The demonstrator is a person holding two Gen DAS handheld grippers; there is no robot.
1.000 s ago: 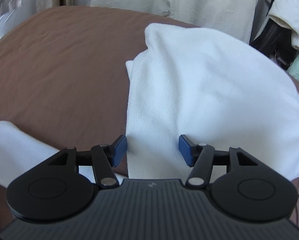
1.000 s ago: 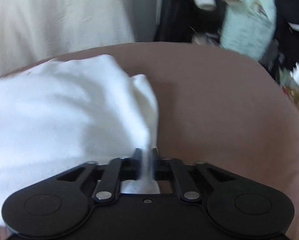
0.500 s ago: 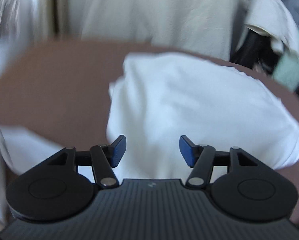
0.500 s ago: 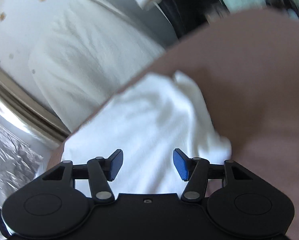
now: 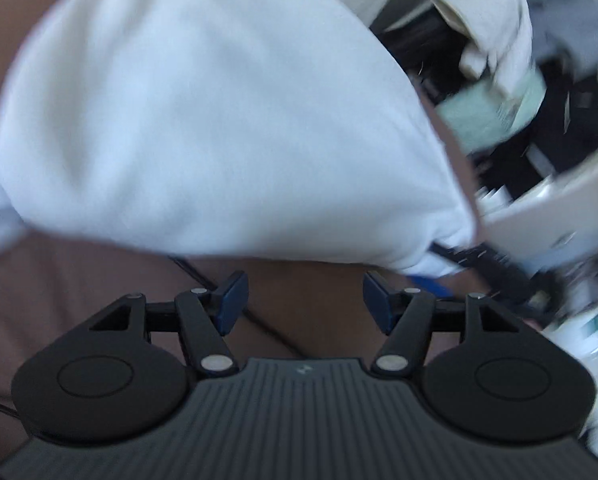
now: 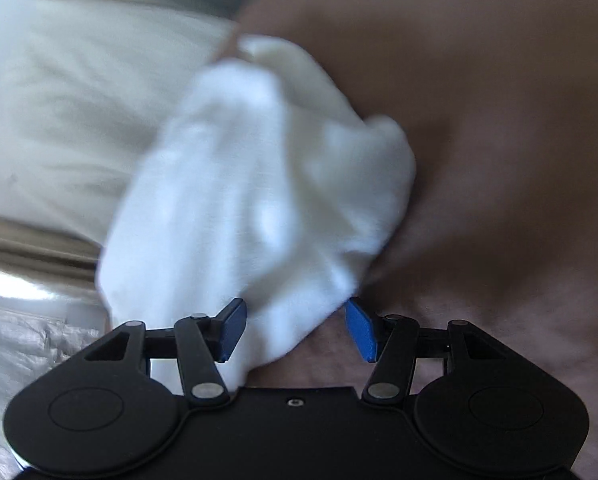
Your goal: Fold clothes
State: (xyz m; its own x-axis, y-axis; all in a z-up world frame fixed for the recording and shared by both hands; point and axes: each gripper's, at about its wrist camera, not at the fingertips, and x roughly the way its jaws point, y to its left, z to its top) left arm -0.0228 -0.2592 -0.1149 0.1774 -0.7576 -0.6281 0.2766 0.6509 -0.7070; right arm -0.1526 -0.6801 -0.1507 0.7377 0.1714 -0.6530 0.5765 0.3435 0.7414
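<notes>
A white garment [image 5: 219,120] lies folded in a mound on the brown bed cover [image 5: 79,280]. In the left wrist view my left gripper [image 5: 304,292] hovers just in front of the garment's near edge. Its jaws are opening, and only brown cover shows between its blue pads [image 5: 231,304]. In the right wrist view the white garment [image 6: 267,184] bunches up, and its near end reaches down between the jaws of my right gripper [image 6: 295,320]. That gripper is open and its blue pads [image 6: 363,332] stand clear of the cloth. Both views are blurred by motion.
Past the bed's right edge sits a jumble of dark clothes, a pale green item [image 5: 495,108] and a black cable [image 5: 499,264]. A thin dark cord [image 5: 187,268] crosses the cover. A cream cloth [image 6: 59,120] and silvery foil [image 6: 27,340] lie left of the bed.
My right gripper let go of the white cloth and opened, then rolled and dropped toward the garment. My left gripper drew back off the garment and swung right toward the clutter.
</notes>
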